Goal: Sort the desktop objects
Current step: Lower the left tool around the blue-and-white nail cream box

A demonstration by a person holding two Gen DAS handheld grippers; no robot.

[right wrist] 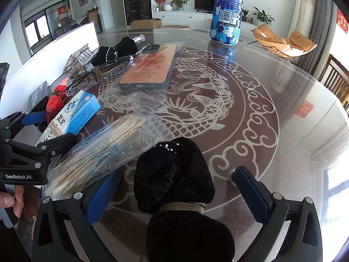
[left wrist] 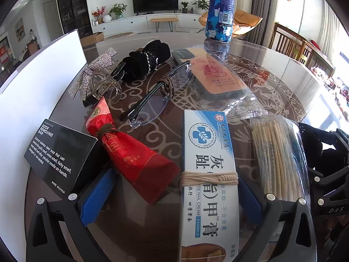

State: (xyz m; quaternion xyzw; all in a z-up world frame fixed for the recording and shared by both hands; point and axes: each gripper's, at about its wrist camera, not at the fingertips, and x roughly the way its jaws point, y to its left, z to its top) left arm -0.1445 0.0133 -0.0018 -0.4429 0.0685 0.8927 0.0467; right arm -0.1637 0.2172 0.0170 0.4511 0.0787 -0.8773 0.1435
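My left gripper (left wrist: 174,196) stands open low over the glass table. A white-and-blue nail cream box (left wrist: 209,174) with cord wound round it lies between the blue fingers (left wrist: 96,196), close to the right one. A red foil packet (left wrist: 135,159) tied with cord lies beside the box, also inside the gap. My right gripper (right wrist: 176,185) is open around a black velvet hair piece (right wrist: 174,174) bound with tan cord; both pads stand apart from it. A bag of cotton swabs (right wrist: 102,150) lies between the two grippers.
A black odor bar box (left wrist: 59,155), glasses (left wrist: 150,100), a clear hair claw (left wrist: 104,85), a rhinestone bow (left wrist: 91,72), a black scrunchie (left wrist: 144,61) and a bagged phone case (left wrist: 218,74) crowd the left. A blue camouflage bottle (right wrist: 228,11) stands far back. A white board (left wrist: 32,87) borders the left.
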